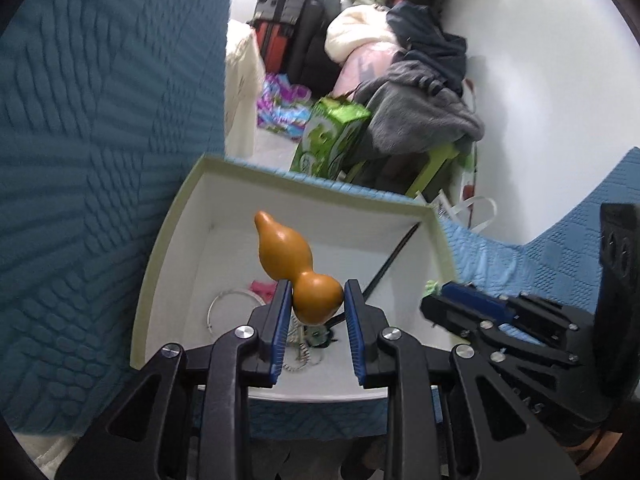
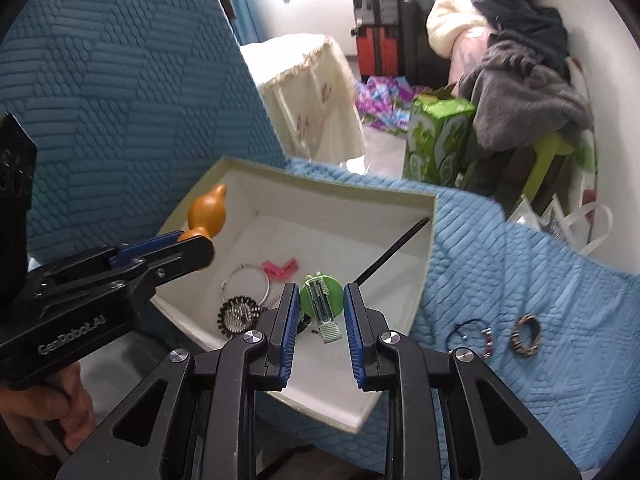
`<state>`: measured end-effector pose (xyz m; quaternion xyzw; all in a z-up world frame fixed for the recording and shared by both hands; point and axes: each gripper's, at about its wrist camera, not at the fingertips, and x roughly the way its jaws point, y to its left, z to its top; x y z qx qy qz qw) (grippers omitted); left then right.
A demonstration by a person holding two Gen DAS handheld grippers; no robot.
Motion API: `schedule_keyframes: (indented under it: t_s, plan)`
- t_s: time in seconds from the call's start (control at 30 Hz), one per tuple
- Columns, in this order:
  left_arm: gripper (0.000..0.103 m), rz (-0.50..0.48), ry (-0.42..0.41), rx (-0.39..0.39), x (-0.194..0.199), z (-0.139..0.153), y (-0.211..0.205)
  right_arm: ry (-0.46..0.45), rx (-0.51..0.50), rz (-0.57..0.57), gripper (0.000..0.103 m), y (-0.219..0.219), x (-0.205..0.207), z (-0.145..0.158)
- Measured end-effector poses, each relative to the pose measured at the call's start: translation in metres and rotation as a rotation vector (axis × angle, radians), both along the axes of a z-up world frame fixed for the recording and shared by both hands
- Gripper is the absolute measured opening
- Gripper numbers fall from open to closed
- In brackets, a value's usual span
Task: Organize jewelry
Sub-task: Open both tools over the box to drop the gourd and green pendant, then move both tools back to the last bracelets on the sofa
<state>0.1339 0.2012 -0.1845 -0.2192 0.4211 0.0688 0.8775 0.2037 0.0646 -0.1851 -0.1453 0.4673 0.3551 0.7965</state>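
Note:
An open white box (image 1: 176, 224) (image 2: 424, 280) rests on a blue quilted bedspread. My left gripper (image 1: 318, 294) is shut on an orange gourd ornament (image 1: 284, 252) (image 2: 208, 210), held over the box. My right gripper (image 2: 322, 298) is shut on a green round hair clip (image 2: 322, 300), also above the box. In the right wrist view the left gripper (image 2: 188, 246) reaches in from the left. Inside the box lie a silver ring bangle (image 2: 244, 284), a pink bow (image 2: 280, 267), a black beaded piece (image 2: 236, 314) and a black stick (image 2: 390, 254).
Two bracelets, a thin dark one (image 2: 474, 334) and a striped one (image 2: 527, 336), lie on the light blue cover right of the box. Beyond the bed edge stand a green carton (image 2: 436, 146), piled clothes (image 2: 520, 92), suitcases (image 2: 376, 28) and a covered stool (image 2: 312, 96).

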Motion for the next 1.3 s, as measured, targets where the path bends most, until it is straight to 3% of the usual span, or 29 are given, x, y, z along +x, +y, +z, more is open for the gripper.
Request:
schedule_keyframes:
  t_s: [0.23,0.53,0.67,0.73,0.93,1.3]
  plan:
    - [0.027,0.021,0.043,-0.031,0.01,-0.021,0.007,-0.011,-0.025,0.027,0.021,0.01,0.006,-0.012]
    - [0.029,0.043,0.029,-0.026,0.006,-0.009,0.007,0.011,-0.007,0.045,0.023,0.008,0.008,-0.004]
    - [0.052,0.07,-0.003,0.003,-0.002,0.009,0.003,-0.005,0.027,0.035,0.036,-0.005,0.004,0.013]
    - [0.052,0.071,-0.025,0.017,-0.006,0.02,-0.003,-0.02,0.054,0.022,0.044,-0.015,0.002,0.024]
    - [0.052,0.049,-0.103,0.053,-0.017,0.057,-0.024,-0.12,0.12,0.026,0.045,-0.049,-0.009,0.062]
    - [0.052,0.03,-0.206,0.091,-0.025,0.103,-0.071,-0.198,0.179,-0.025,0.045,-0.112,-0.011,0.111]
